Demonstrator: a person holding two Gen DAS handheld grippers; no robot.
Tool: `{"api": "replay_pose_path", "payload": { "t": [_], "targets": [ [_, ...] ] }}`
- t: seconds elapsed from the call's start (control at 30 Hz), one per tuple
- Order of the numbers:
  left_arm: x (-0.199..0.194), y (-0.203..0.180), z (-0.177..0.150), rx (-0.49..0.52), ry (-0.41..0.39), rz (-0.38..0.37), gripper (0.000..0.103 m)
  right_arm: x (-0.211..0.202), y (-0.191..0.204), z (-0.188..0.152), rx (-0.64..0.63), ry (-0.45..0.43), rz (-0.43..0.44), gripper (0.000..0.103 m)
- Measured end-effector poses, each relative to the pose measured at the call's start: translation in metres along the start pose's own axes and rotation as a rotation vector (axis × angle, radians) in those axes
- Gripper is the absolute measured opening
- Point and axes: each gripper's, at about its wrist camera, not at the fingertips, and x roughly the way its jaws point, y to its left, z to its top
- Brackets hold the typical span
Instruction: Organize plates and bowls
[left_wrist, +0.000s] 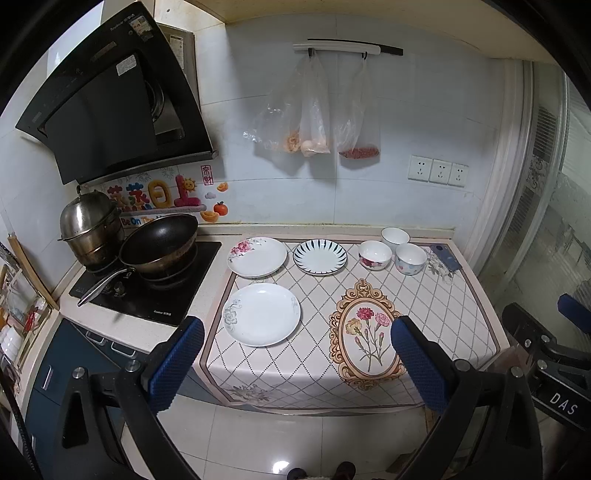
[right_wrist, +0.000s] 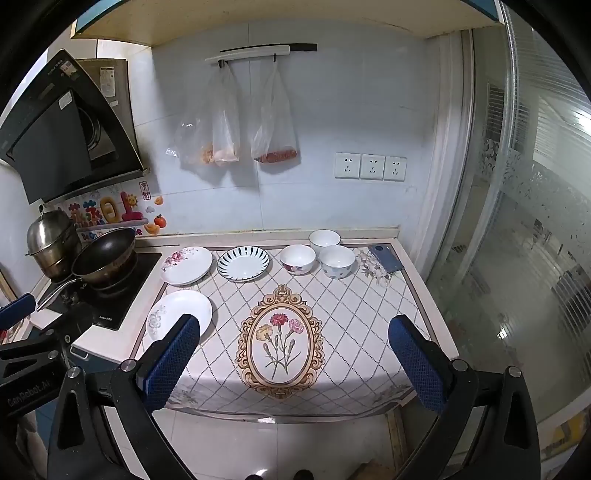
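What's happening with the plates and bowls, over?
Left gripper and right gripper open, empty, short of the counter. Three plates and three bowls untouched, unstacked. Phone beside bowls; nothing blocking.

A: How are both views lit?
B: Evenly and softly, with a cool indoor cast; daylight enters through the glass door (right_wrist: 524, 229) on the right and whitens it.

A: Where is glare visible?
B: On the floor tiles (left_wrist: 281, 466), as a small bright spot, and faintly on the range hood (left_wrist: 110, 110).

A: Shadows?
B: Soft ones lie behind the hanging bags (right_wrist: 236, 122) on the wall.

A: Distortion?
B: Strong fisheye bending; straight edges bow, and black vignetting fills the corners. The centre is sharp, while the rim softens.
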Motion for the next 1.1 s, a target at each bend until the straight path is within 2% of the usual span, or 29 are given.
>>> {"api": "replay_pose_path", "payload": {
  "t": [1.1],
  "targets": [
    [-0.0003, -0.0047, 0.001, 0.0, 0.002, -0.001, 0.103, -0.0007, -0.0029, -0.0024, 0.012, 0.003, -0.001, 0.103]
  ]
}}
